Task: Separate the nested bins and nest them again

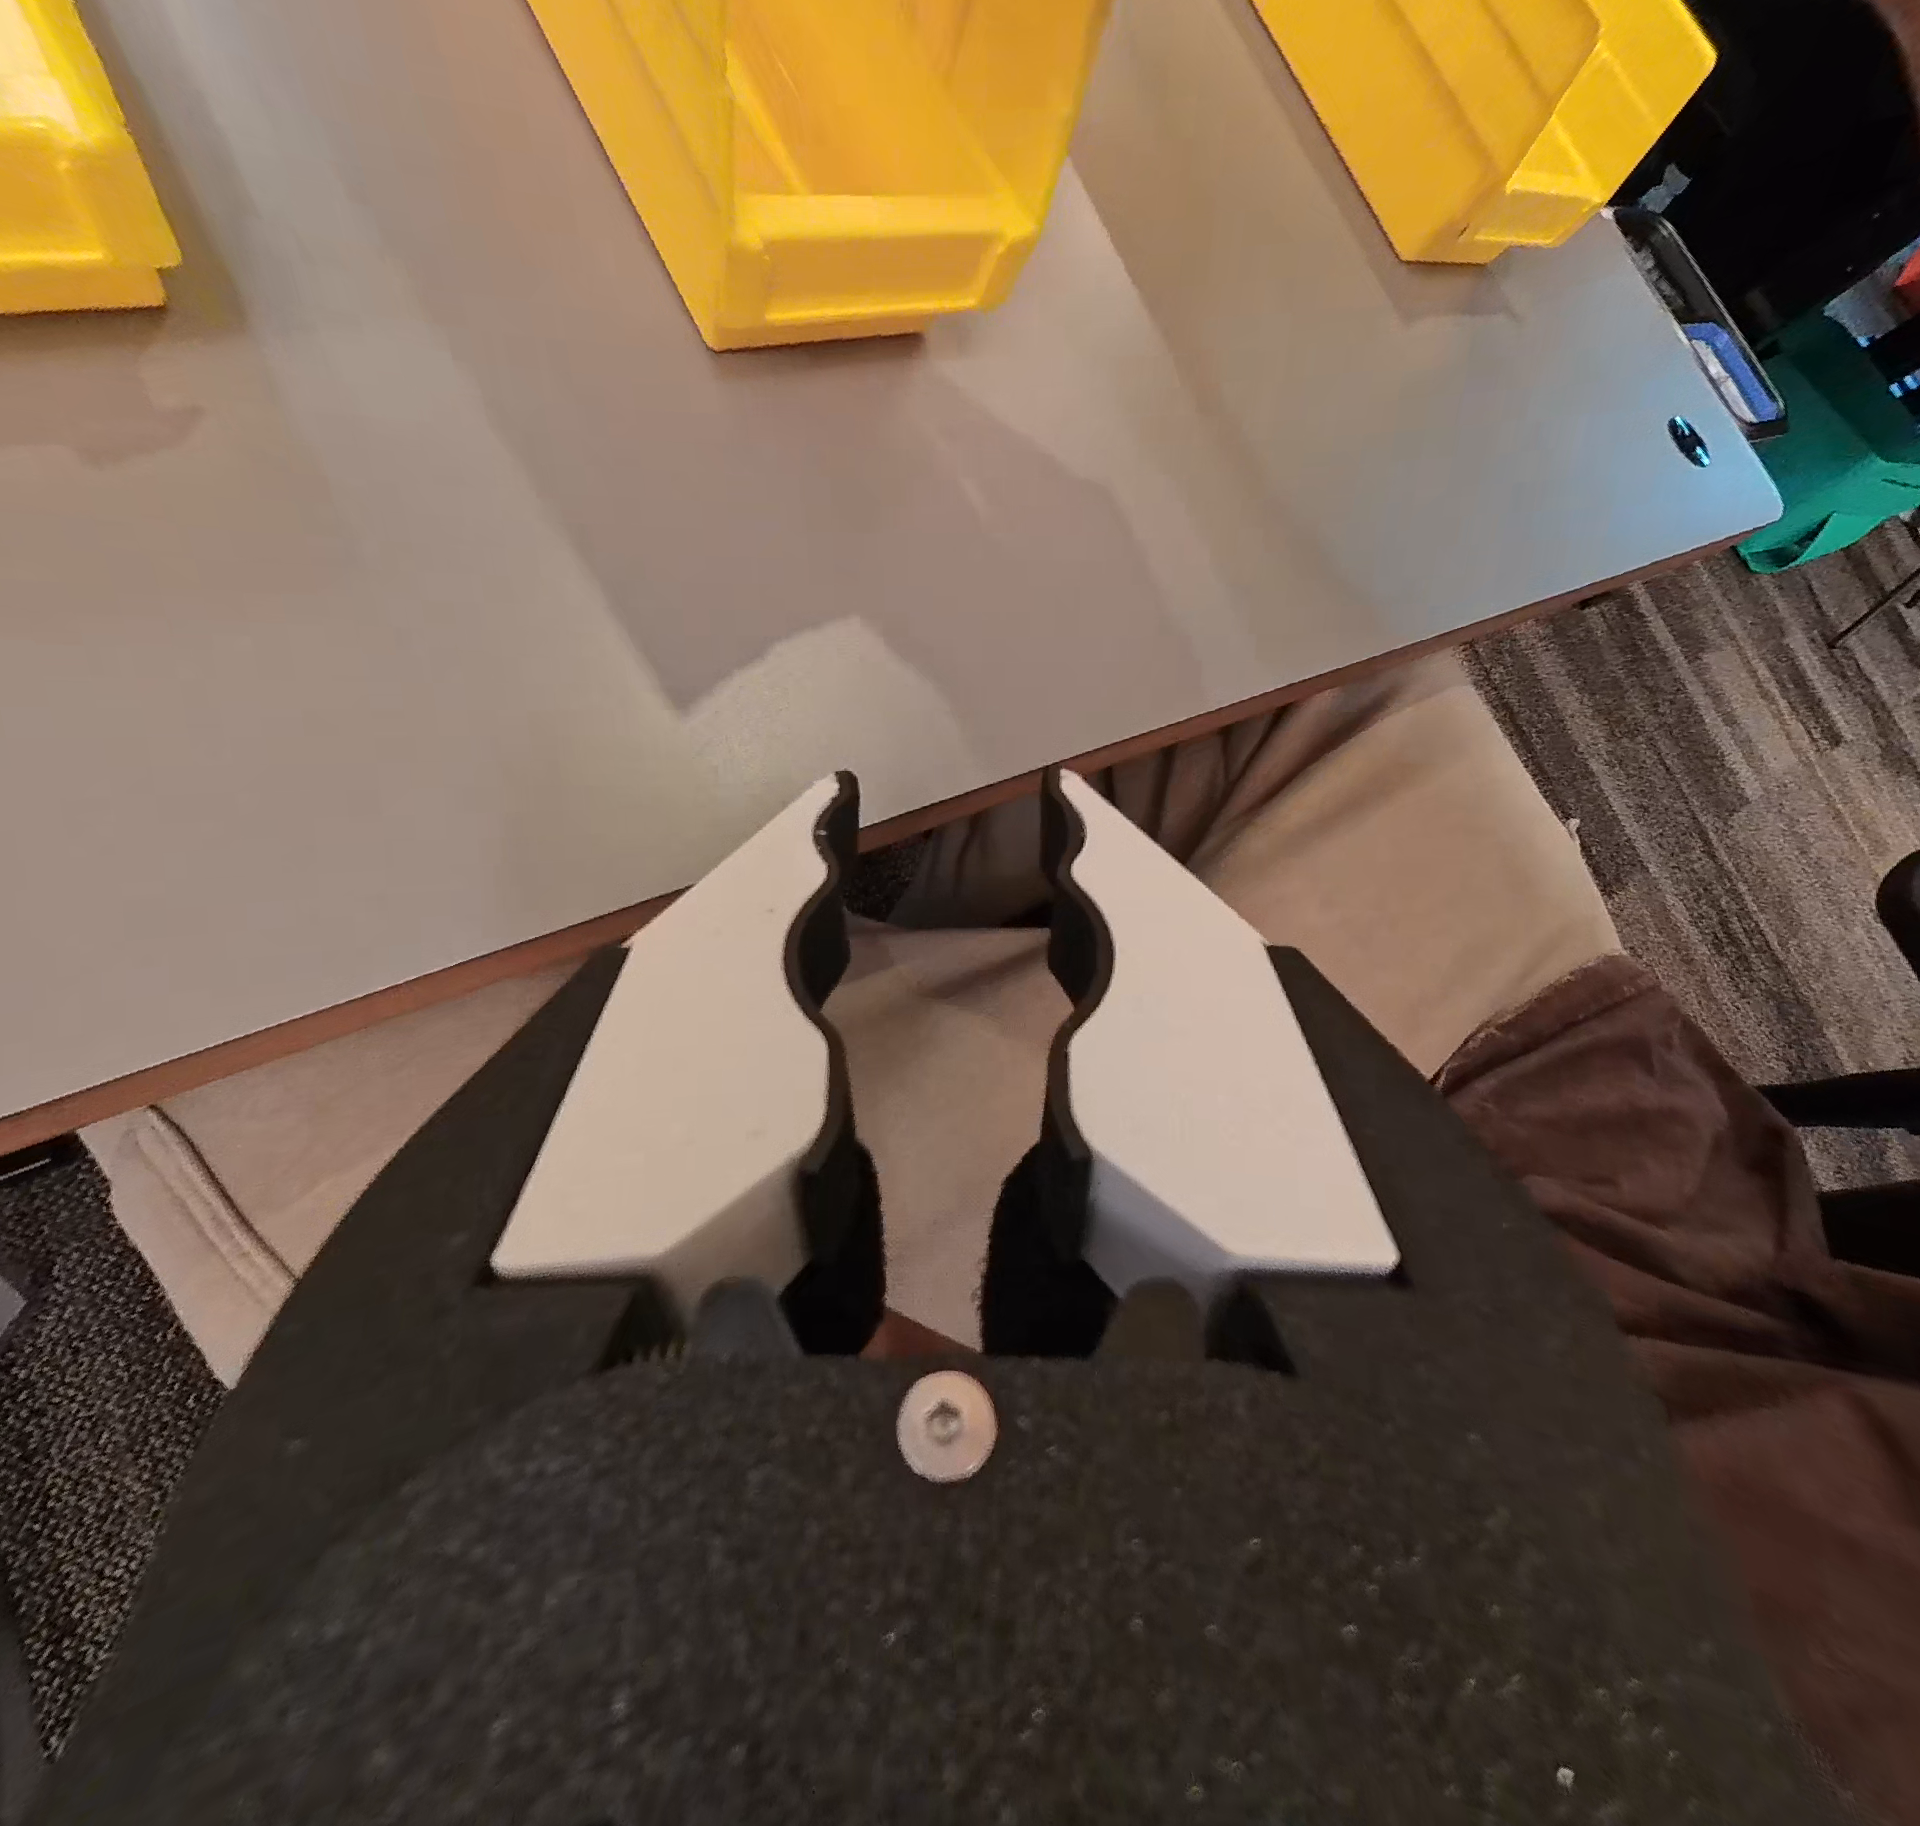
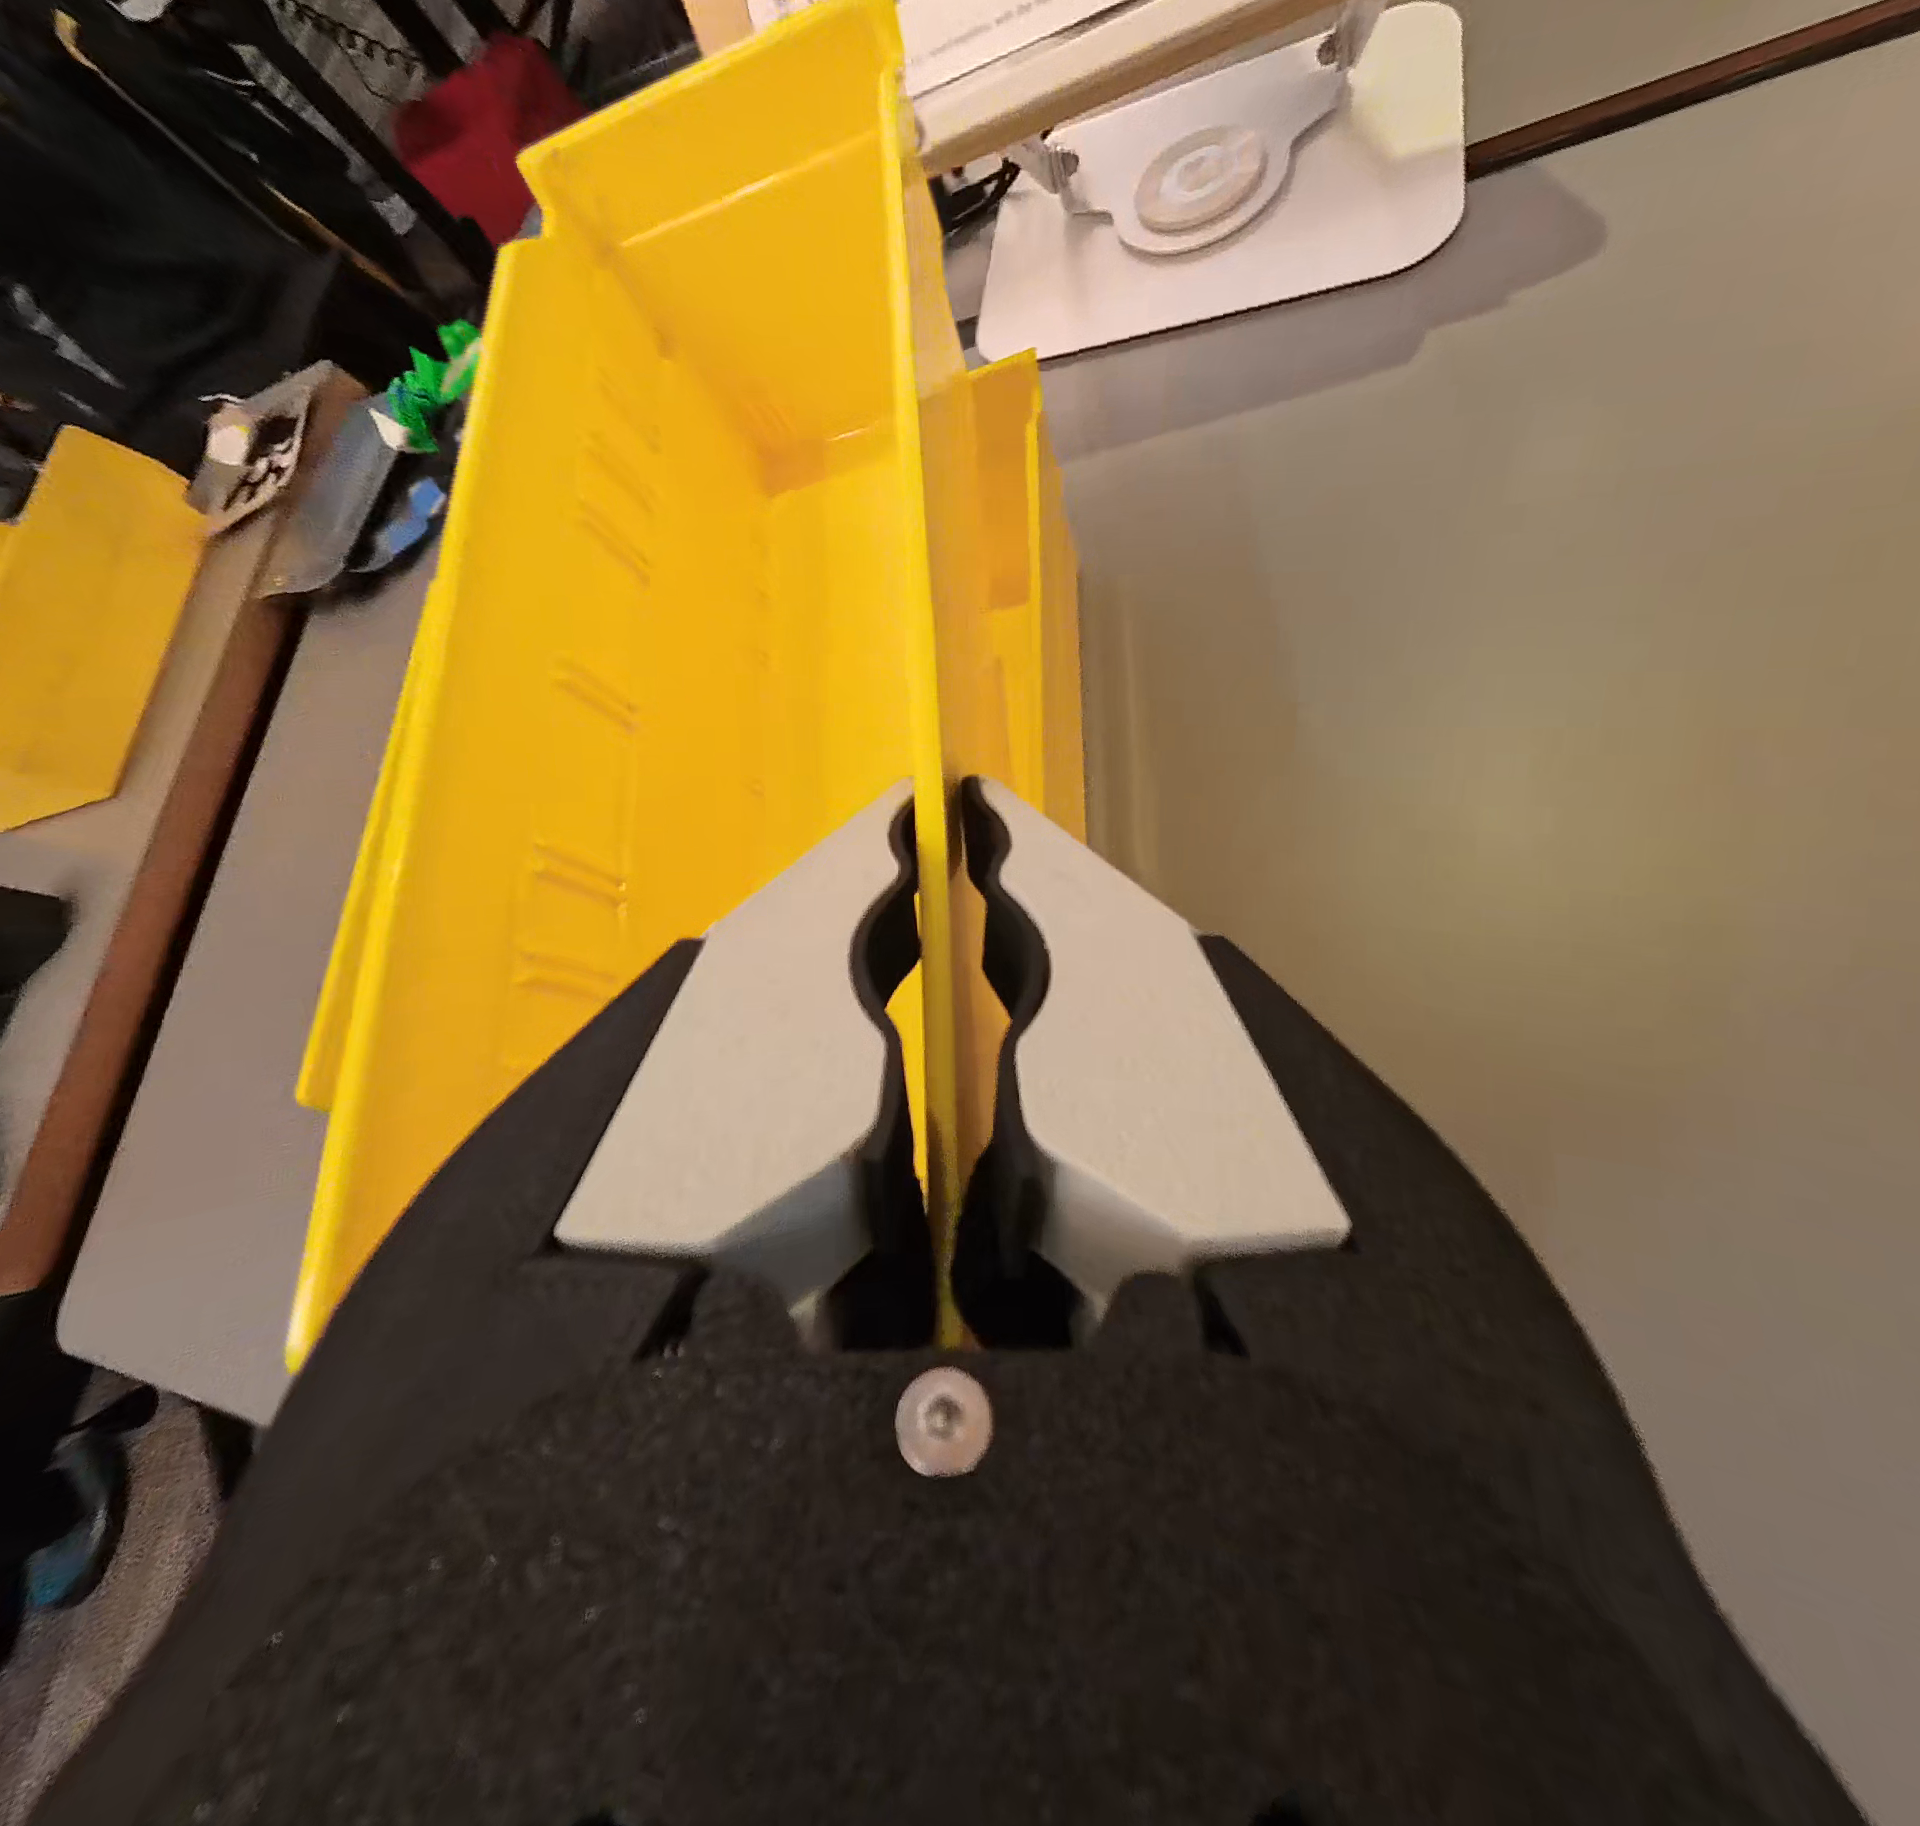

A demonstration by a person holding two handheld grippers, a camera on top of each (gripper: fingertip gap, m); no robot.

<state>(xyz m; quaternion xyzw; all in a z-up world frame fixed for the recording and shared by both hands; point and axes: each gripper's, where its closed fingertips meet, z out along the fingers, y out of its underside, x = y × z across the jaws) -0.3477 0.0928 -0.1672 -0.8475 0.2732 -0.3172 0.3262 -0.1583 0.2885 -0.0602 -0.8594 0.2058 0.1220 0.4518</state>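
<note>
Closest in, in the right wrist view: right gripper (image 2: 940, 810) pinched narrow on the thin side wall of a yellow bin (image 2: 665, 654), the wall's edge running straight up toward twelve o'clock between the two fingers (image 2: 1101, 997). Likely held by the wall because no other part is thin enough to fit between the fingers. Just behind that wall, at one o'clock, the stepped rim of a second bin (image 2: 1013, 529), seemingly the one underneath, so probably mid-way through lifting out or setting back in; which of the two, impossible to tell. Farther out at one o'clock, a white stand (image 2: 1299, 218) carrying a printed sheet, on the grey table (image 2: 1455, 841). In the left wrist view: left gripper (image 1: 948, 789) parted, gripping nothing, hanging over the near table edge (image 1: 727, 893) above a person's lap, apparently kept back until needed. Beyond it on the table, one bin (image 1: 831, 166) at twelve o'clock, another (image 1: 1455, 83) at one o'clock, a third (image 1: 62, 166) at ten o'clock, well apart from each other.
</note>
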